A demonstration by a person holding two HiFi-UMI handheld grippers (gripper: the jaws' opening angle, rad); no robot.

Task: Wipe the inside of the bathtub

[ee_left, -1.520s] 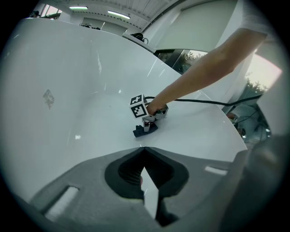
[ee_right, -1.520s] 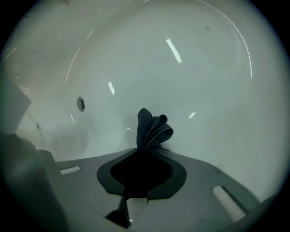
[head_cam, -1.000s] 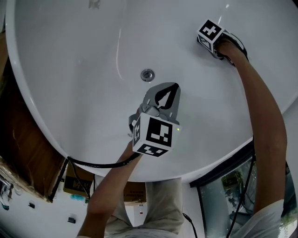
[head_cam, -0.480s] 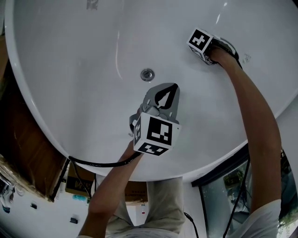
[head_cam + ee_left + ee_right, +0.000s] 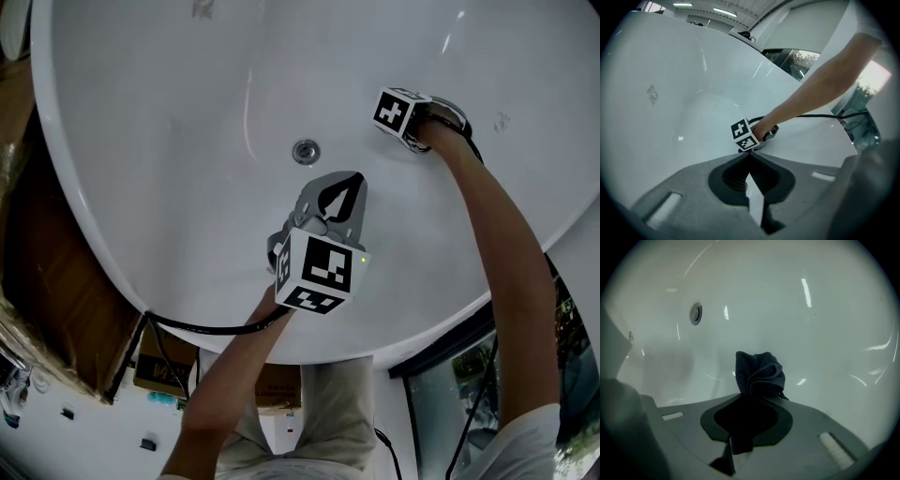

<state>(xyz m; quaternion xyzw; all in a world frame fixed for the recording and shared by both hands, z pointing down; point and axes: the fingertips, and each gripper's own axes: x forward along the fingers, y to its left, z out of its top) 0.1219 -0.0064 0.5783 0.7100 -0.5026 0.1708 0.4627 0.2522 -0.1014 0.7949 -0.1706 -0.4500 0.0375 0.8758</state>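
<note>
Right gripper view: fingers of the right gripper [image 5: 752, 397] clamped on a dark cloth [image 5: 759, 373], its bunched end just beyond the tips, low in the white bathtub [image 5: 811, 333], right of the drain [image 5: 696, 313]. Left gripper view: fingers of the left gripper [image 5: 749, 155] pressed together tip to tip, holding nothing, over the tub's near side, well apart from the cloth.

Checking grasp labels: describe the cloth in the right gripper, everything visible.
The cloth is dark, blue-black, coarse-woven and bunched into folds. The right gripper has its jaws shut on it: a crumpled wad sticks out past the tips, and a tail hangs behind them. Contact with the white bathtub cannot be told.
</note>
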